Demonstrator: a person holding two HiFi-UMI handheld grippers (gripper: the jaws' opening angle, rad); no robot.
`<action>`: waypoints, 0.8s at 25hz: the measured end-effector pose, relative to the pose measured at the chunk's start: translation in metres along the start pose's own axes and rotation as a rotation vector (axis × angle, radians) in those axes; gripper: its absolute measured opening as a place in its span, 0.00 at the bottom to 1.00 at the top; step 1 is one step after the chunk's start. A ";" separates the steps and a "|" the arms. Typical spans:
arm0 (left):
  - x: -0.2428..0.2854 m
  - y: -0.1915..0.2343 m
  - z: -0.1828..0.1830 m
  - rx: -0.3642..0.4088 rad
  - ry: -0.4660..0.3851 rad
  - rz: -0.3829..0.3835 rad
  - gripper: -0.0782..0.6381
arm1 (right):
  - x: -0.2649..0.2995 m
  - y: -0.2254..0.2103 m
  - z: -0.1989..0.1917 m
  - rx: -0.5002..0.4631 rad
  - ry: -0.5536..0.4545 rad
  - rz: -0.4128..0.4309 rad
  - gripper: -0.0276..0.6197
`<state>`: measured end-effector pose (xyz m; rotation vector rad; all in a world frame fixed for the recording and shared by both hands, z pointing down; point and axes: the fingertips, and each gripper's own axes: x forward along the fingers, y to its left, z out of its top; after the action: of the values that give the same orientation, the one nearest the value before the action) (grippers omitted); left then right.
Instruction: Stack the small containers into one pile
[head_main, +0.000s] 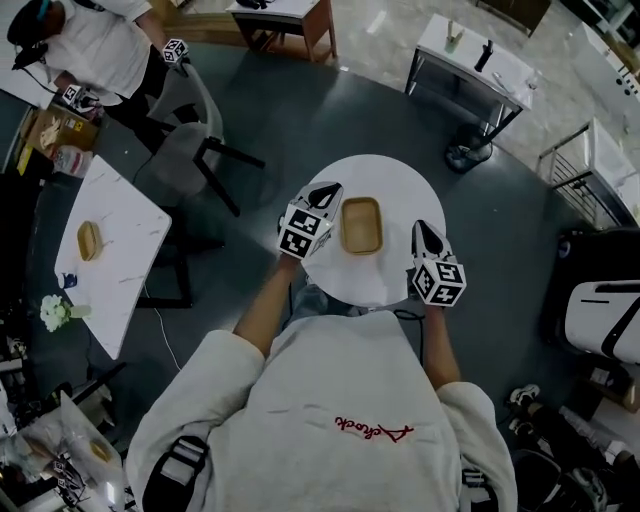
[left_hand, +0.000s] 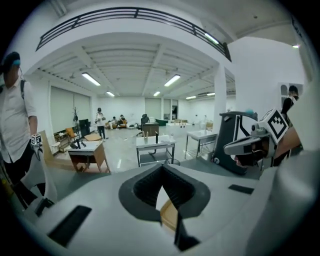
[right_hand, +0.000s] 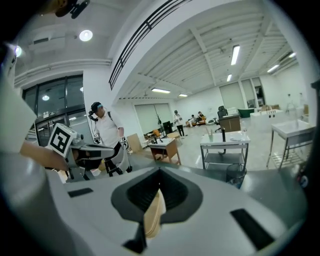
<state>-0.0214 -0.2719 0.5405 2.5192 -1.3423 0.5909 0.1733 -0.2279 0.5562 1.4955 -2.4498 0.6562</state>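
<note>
1. A wide hall with a dark floor (head_main: 300, 110) and a white beamed ceiling carrying strip lights (left_hand: 172, 80).
2. In the middle stands a round white tabletop (head_main: 385, 180). A person in a pale sweatshirt (head_main: 340, 400) is at its near edge.
3. The small container (head_main: 361, 225), tan and oblong with rounded corners, lies flat near the tabletop's centre (whether it is one piece or several nested, I cannot tell).
4. The left hand-held gripper (head_main: 325, 192) is clenched on nothing. It hangs over the tabletop's left rim, with its tip just beside the container's left side.
5. The right hand-held gripper (head_main: 427, 232) is over the right rim, apart from the container. Its jaws look drawn together too, with only a tan sliver of the container showing in the slit between them.
6. The container sits well in from the rim, with bare white all round it.
7. Open floor rings the tabletop. A grey chair (head_main: 195, 150) stands off to the far left.
8. Beyond the chair is a marbled tabletop (head_main: 120, 230) bearing another tan container (head_main: 89, 240). A second person (head_main: 100, 45) is at its far end.
9. A white side table (head_main: 470, 50) stands far right, well apart.
</note>
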 end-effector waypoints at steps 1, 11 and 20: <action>-0.005 -0.002 0.005 -0.013 -0.017 0.003 0.12 | 0.000 0.002 0.006 -0.014 -0.011 0.001 0.07; -0.028 -0.004 0.043 -0.024 -0.137 0.036 0.12 | -0.001 0.010 0.065 -0.099 -0.114 0.019 0.07; -0.044 -0.002 0.080 -0.037 -0.232 0.063 0.12 | -0.007 0.017 0.109 -0.156 -0.194 0.031 0.07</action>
<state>-0.0226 -0.2685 0.4493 2.5877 -1.4993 0.2879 0.1683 -0.2665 0.4526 1.5268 -2.6015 0.3290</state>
